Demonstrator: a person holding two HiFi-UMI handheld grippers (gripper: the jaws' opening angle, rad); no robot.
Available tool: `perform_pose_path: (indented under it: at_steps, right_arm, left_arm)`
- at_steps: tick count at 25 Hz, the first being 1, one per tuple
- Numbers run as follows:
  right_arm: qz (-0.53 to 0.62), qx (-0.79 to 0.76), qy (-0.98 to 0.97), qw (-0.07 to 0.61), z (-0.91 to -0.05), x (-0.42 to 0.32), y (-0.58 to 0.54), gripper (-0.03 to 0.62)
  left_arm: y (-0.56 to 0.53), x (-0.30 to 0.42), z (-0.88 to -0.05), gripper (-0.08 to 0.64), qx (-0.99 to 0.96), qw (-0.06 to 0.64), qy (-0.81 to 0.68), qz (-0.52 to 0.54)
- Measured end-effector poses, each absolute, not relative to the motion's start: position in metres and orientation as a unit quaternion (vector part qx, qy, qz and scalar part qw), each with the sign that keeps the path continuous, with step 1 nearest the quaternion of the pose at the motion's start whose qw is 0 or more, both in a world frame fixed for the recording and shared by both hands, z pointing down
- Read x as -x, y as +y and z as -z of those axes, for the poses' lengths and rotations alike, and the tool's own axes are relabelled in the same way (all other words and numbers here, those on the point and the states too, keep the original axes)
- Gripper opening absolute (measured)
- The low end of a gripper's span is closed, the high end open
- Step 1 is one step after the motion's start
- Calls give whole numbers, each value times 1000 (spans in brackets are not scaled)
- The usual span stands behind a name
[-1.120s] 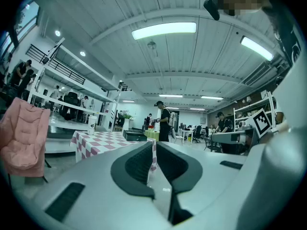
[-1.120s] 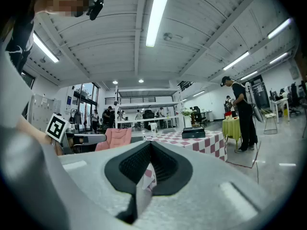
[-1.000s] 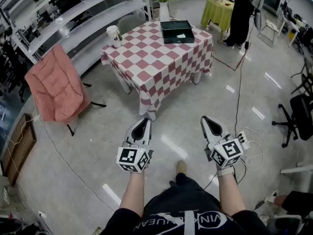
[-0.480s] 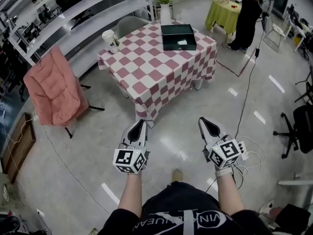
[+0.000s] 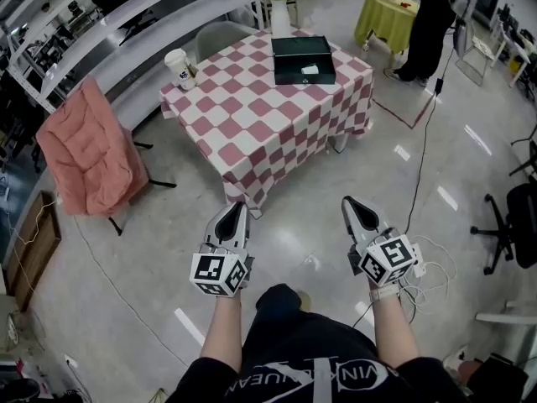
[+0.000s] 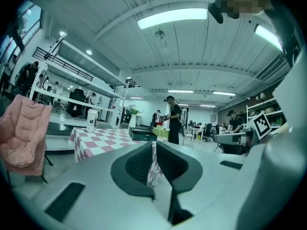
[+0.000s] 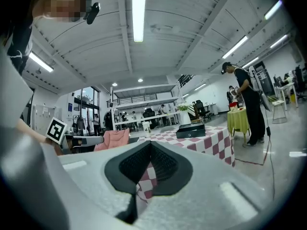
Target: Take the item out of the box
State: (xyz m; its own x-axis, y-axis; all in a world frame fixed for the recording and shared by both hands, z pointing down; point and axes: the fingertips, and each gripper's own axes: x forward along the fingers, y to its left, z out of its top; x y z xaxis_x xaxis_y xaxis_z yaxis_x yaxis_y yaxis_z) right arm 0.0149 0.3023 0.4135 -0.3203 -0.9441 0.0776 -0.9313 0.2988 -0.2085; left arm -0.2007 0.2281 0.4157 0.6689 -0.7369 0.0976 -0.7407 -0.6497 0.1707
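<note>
Left gripper [image 5: 237, 208] and right gripper [image 5: 351, 206]: jaws together, empty. Box [image 5: 303, 60] well apart on table [image 5: 252, 116]. Risk: floor cable [image 5: 417, 183] could snag a foot on approach.

The pale item [image 5: 310, 69] in the box [image 5: 304, 79] (paper, perhaps) is too small to name.

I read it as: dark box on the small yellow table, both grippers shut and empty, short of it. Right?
No. The head view shows the dark box on the checkered table, not the yellow table. The left gripper and right gripper are shut and empty, short of it.
</note>
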Motion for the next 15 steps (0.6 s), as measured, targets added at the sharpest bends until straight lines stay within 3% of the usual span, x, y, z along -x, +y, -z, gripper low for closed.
perform_pose_path:
  at_steps: [15]
  right_arm:
    - [103, 588, 802, 31, -411, -55, 227, 5]
  left_arm:
    - [139, 154, -420, 28, -916, 105, -388, 4]
